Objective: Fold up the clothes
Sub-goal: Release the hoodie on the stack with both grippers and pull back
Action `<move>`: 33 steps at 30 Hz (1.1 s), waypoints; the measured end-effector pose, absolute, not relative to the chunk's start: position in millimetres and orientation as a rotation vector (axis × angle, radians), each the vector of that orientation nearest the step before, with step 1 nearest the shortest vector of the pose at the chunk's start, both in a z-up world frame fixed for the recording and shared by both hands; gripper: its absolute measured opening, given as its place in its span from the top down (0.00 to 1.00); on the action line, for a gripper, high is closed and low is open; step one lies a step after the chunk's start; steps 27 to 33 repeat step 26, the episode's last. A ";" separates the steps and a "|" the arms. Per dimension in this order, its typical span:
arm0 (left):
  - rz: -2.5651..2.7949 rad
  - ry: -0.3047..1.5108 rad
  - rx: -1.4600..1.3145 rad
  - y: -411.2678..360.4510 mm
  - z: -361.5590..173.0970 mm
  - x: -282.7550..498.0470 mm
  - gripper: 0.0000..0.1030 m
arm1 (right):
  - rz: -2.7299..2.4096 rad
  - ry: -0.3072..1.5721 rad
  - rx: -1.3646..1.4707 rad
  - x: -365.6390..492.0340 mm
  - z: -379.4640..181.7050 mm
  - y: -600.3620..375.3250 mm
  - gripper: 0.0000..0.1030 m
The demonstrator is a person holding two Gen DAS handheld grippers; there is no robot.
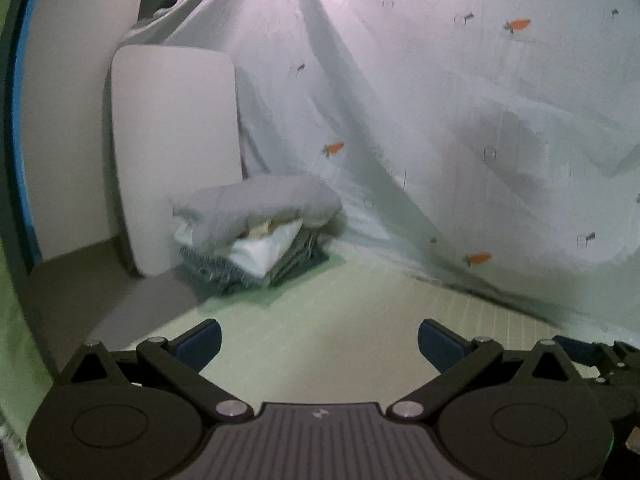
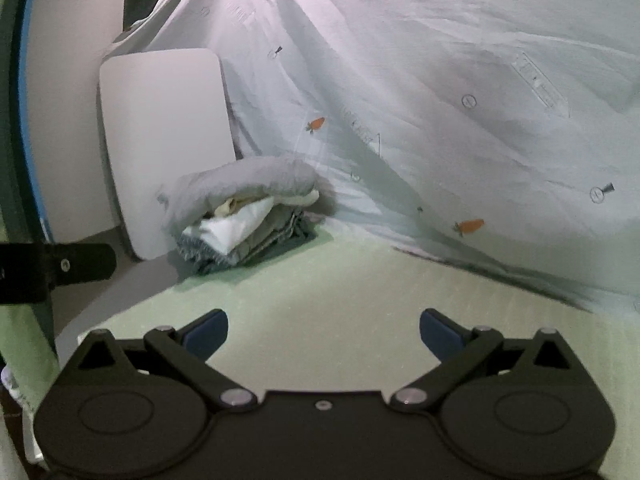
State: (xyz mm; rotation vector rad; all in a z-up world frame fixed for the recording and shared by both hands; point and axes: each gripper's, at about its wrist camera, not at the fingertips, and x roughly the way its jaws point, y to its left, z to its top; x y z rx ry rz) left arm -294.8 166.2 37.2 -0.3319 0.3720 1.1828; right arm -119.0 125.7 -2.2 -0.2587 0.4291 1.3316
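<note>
you are holding your left tool (image 1: 319, 344) and right tool (image 2: 323, 334) spread wide, gripping nothing, over the pale green bed (image 2: 340, 288). the stack of folded clothes (image 2: 244, 216) is sitting ahead to the left, beside the carrot-print sheet (image 2: 440, 100).

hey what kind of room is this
Probably a bedroom or home laundry corner: a carrot-print sheet drapes over a green mat, with a pile of folded clothes beside a white board.

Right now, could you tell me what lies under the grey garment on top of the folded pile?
Under the grey garment show edges of cream, white and patterned grey-blue folded pieces, stacked on the green surface. Their number and kind stay hidden beneath it.
</note>
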 end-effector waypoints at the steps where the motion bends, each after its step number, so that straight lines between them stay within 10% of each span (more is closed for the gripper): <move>1: 1.185 0.382 -0.340 161.1 34.7 -295.8 0.00 | 1.331 0.433 -0.263 -119.9 -4.0 119.3 0.00; 33: 1.205 0.431 -0.323 126.9 28.4 -311.0 0.00 | 1.313 0.420 -0.241 -132.5 -6.2 71.3 0.00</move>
